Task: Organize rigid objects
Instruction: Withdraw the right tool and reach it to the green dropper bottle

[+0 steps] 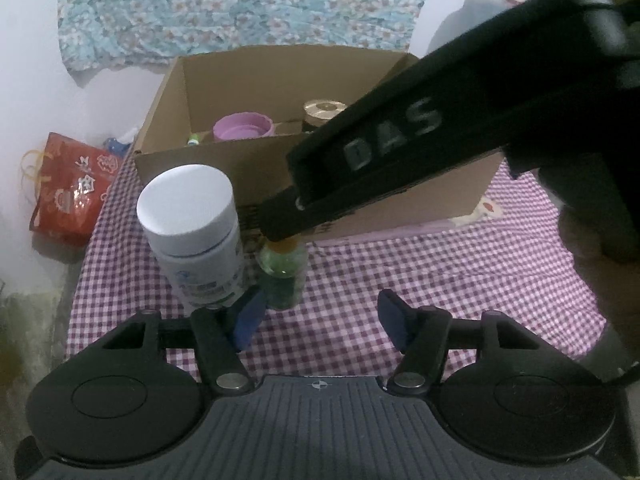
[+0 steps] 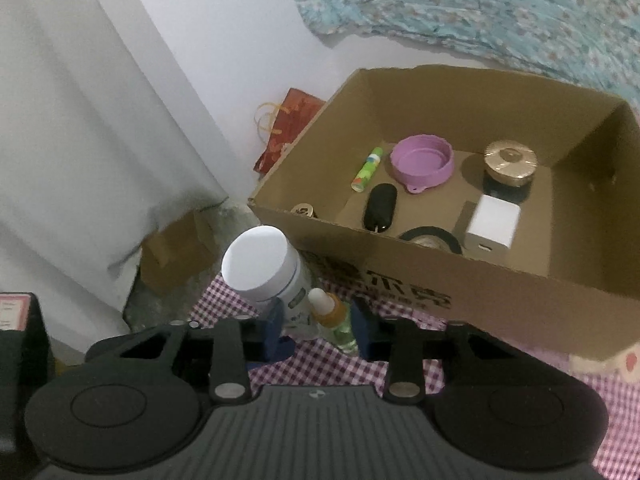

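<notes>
My right claw (image 2: 318, 330) brackets a small green dropper bottle (image 2: 334, 322) on the checked tablecloth (image 2: 400, 360), its blue pads either side of the amber collar under the white tip; whether they press on the bottle I cannot tell from either view. My left claw (image 1: 320, 322) hangs half open over bare cloth with nothing between its pads, the left pad (image 1: 250, 320) just beside the base of a white-capped pill bottle (image 1: 192, 236). From the left wrist, the right claw shows as a black bar (image 1: 384, 164) reaching in from the upper right, its tip over the dropper bottle (image 1: 282, 276), which stands upright just beside the pill bottle, both near the front wall of the cardboard box (image 1: 224, 160). That view sees little of the box's contents: only a purple lid (image 1: 242, 126), a gold-topped jar (image 1: 324, 110) and the end of a green tube (image 1: 194, 140). The right wrist looks down into the box (image 2: 440, 276) and shows more: the green tube (image 2: 367, 170) lying flat, the purple lid (image 2: 422, 162), the gold-topped jar (image 2: 510, 164), a black oval case (image 2: 380, 206), a white cube charger (image 2: 493, 222) and a black ring (image 2: 430, 238) against the near wall. A red gift bag (image 1: 72, 188) sits beyond the cloth's left edge.
</notes>
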`<state>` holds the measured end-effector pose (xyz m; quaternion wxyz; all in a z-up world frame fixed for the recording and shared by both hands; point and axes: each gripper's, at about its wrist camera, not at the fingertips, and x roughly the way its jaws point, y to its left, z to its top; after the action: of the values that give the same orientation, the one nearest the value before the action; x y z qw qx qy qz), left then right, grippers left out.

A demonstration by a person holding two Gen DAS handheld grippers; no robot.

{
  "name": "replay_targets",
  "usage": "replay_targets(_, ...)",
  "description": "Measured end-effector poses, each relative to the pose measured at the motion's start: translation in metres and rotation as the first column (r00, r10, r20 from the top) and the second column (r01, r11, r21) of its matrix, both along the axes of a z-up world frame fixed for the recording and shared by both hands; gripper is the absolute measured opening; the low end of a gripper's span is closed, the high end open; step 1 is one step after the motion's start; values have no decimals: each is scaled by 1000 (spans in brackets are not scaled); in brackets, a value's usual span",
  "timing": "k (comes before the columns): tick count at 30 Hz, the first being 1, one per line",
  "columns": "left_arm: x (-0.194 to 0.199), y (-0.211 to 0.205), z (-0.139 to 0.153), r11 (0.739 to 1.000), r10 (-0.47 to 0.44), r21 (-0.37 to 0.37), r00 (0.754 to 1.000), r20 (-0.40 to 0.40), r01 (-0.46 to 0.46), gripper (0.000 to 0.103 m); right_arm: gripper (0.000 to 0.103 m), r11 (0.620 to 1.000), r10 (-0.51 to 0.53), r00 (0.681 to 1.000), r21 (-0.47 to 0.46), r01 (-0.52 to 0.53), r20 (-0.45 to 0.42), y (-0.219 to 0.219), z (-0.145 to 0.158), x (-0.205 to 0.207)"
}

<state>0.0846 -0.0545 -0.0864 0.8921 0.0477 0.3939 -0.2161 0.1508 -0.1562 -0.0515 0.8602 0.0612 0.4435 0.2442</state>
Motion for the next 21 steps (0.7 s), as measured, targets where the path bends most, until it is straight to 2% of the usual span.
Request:
replay_targets(8,3,1,-7,1000,5,-5,1000,-6,-5,62,19,997,23,999,-69,-20,33,14,-7,10)
replay_targets(15,6,0,-9,1000,5,1,1000,5,-5,62,15,997,-7,999,-78,11,45,6,-4,7)
replay_targets(17,7,-2,-9,1000,4,11,1000,12,-4,63,10,997,-20,999,-72,23,43,1,-3,5)
replay_targets(21,9,-11,-12,999,-3,50,1000,14,2,64,10,998,-42,999,-43,43,18,-9,-4,3)
